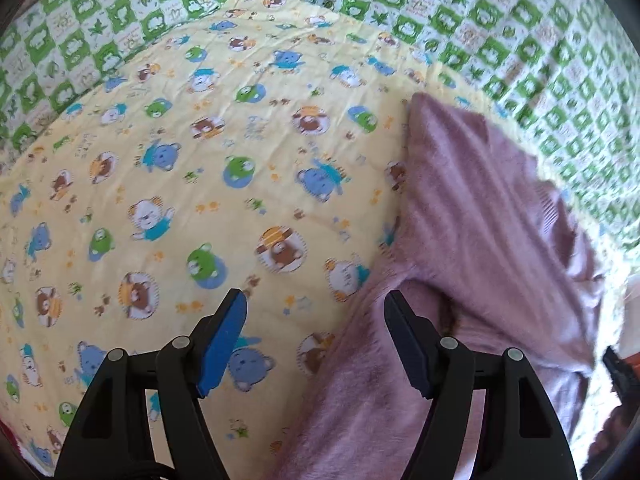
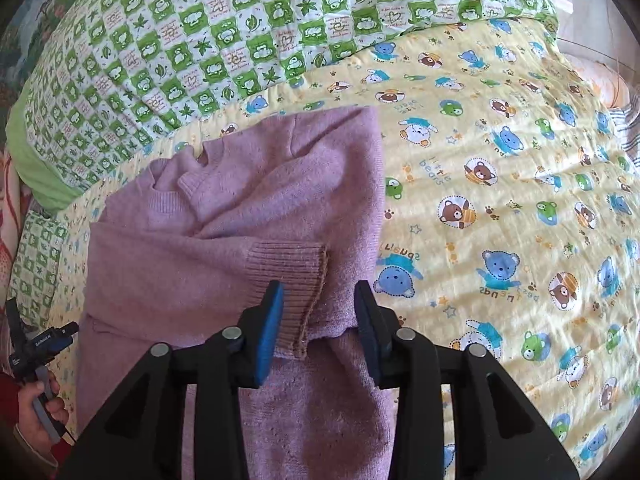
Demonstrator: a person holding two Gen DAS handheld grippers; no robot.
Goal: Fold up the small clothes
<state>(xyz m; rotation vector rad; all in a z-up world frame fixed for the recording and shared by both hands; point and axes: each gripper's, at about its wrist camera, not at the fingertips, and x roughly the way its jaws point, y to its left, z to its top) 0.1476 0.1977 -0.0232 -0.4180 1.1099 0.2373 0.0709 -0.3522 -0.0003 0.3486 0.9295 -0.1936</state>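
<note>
Your right gripper [image 2: 318, 326] is hovering right over the pink knit sweater [image 2: 224, 216], jaws spread partway with the ribbed cuff [image 2: 288, 276] lying loose between them, nothing pinched. The sweater's lying on the yellow bear-print blanket [image 2: 500, 208]. Your left gripper [image 1: 314, 344] is hanging wide open, empty, the sweater's edge lying under its right finger.

Pink sweater [image 2: 240, 208] lies on bear-print bedcover [image 2: 500, 184].
</note>
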